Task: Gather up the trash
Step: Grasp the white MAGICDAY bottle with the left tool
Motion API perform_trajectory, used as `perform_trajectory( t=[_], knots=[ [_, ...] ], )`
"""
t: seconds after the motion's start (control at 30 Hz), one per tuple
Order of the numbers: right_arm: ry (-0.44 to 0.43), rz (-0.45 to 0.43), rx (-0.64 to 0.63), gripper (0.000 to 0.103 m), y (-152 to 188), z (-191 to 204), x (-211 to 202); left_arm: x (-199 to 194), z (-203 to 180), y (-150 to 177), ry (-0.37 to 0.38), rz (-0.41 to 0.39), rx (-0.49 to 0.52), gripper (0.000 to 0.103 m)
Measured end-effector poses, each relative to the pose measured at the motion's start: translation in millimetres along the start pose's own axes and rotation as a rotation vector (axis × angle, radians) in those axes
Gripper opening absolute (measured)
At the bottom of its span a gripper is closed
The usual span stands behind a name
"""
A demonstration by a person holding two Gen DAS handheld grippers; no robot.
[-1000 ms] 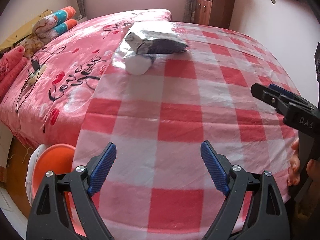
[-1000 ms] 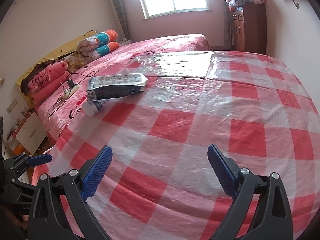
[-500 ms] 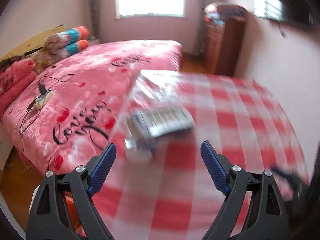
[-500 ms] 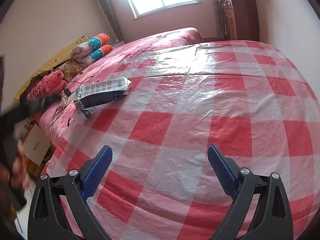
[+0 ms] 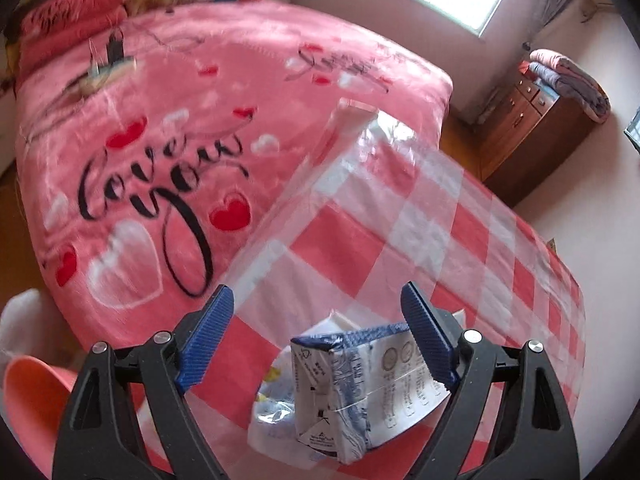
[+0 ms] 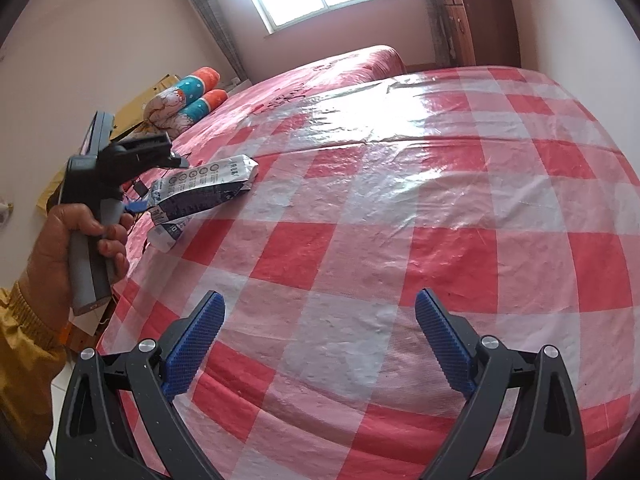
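A white and blue drink carton [image 5: 352,392] lies on its side on the red-checked plastic cloth [image 5: 400,216], on top of a crumpled white wrapper [image 5: 276,412]. My left gripper [image 5: 316,300] is open and straddles the carton, whose far end sits close to the right pad; no pad presses on it. In the right wrist view the carton [image 6: 208,192] and wrapper [image 6: 168,236] lie at the cloth's left edge, with a hand [image 6: 80,236] holding the left gripper over them. My right gripper [image 6: 320,300] is open and empty, well short of the carton.
A pink bedspread [image 5: 160,140] with hearts and lettering adjoins the checked cloth [image 6: 400,220]. An orange basin [image 5: 32,400] sits low beside the bed. Rolled blankets [image 6: 188,96] lie at the head end. A wooden cabinet [image 5: 532,136] stands by the far wall.
My left gripper has swung across the cloth to the carton and rolled; the carton now lies between its open fingers. The right wrist view has tilted a little.
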State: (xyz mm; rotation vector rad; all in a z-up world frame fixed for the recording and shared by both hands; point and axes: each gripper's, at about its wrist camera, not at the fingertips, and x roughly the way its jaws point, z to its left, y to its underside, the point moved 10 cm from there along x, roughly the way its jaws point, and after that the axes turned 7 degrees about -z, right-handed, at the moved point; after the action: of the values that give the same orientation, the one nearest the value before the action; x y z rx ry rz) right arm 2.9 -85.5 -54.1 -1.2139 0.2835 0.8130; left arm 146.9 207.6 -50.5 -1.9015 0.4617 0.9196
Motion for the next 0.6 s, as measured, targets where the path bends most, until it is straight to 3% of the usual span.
perform_trajectory(
  t=[0.17, 0.3, 0.6],
  knots=[
    [-0.003, 0.004, 0.026, 0.095, -0.4, -5.8, 0.5, 1.9, -12.8, 32.3, 0.052, 0.073, 0.038, 0.085],
    [-0.006, -0.001, 0.034, 0.095, -1.7, -7.6, -1.4, -9.7, -31.4, 57.8, 0.071, 0.071, 0.137, 0.085],
    [0.014, -0.031, 0.07, 0.095, -7.7, -22.2, -10.5, -39.7, -92.1, 120.8, 0.235, 0.123, 0.254, 0.085]
  ],
)
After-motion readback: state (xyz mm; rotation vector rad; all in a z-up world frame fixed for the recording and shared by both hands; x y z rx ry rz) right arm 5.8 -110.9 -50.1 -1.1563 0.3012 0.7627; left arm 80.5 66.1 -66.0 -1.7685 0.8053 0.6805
